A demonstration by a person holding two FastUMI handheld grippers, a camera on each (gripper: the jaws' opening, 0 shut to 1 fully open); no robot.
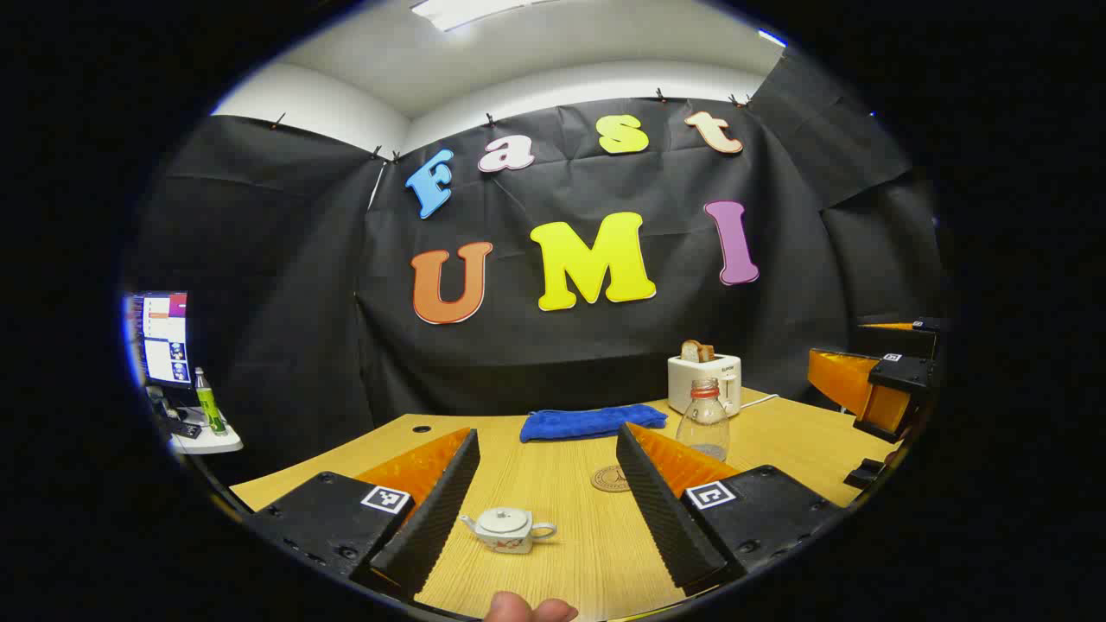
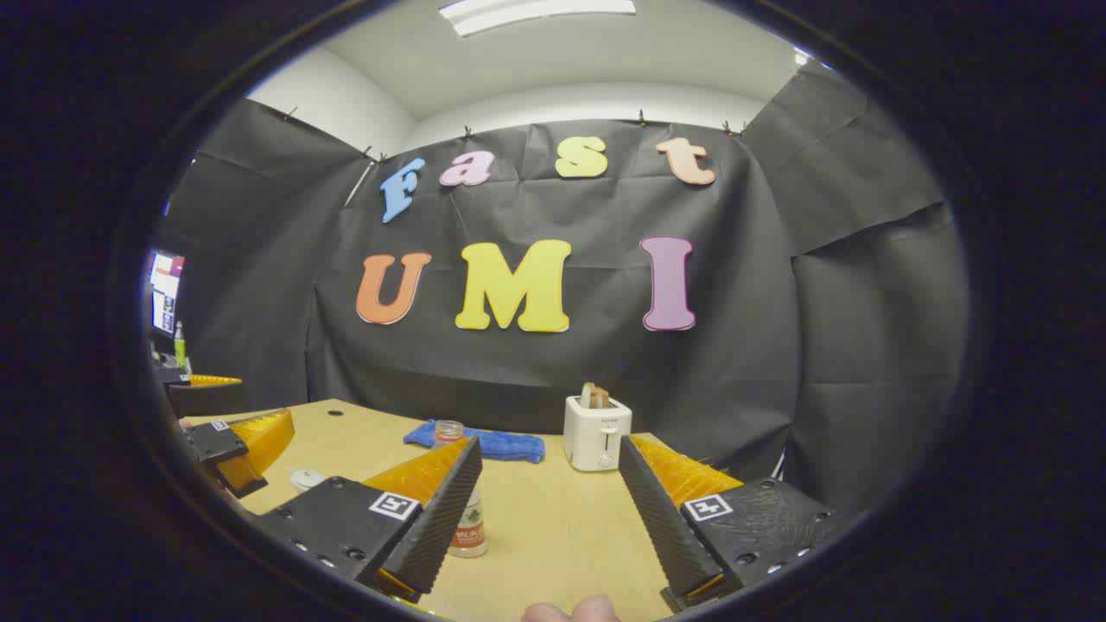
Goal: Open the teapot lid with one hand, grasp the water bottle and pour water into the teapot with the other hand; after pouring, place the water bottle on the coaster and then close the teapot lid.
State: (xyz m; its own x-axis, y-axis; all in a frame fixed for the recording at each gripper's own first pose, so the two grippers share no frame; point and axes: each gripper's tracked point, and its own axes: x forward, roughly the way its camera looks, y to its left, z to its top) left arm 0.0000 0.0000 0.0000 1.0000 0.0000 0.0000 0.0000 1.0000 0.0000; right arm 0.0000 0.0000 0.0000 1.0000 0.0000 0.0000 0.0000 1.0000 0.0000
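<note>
Starting at nine o'clock in the left gripper view, a monitor (image 1: 164, 337) and a green bottle (image 1: 207, 402) sit on a side shelf, well off your work. Your left gripper (image 1: 549, 510) has its fingers spread wide and holds nothing; the teapot (image 1: 507, 529) stands on the surface (image 1: 562, 484) between them at about six o'clock, lid on, untouched. Just past it, toward one o'clock, lies the coaster (image 1: 610, 479), bare, and right of that the water bottle (image 1: 702, 421) stands upright, capped, with a blue cloth (image 1: 592, 422) and a toaster (image 1: 704, 383) behind. At three o'clock the right gripper (image 1: 873, 393) hangs at the edge. In the right gripper view its fingers are also wide and empty, with the bottle at seven o'clock, partly behind the left-hand finger (image 2: 436, 518), so you cannot tell whether that finger touches it. By this showing nothing of the task is done: lid to lift, bottle to grasp and pour, bottle to set on the coaster, lid to close. The bottle's lower half is hidden in the left gripper view by a finger, its water level is hard to read, and the teapot is a small pale shape at nine o'clock in the right gripper view.
</note>
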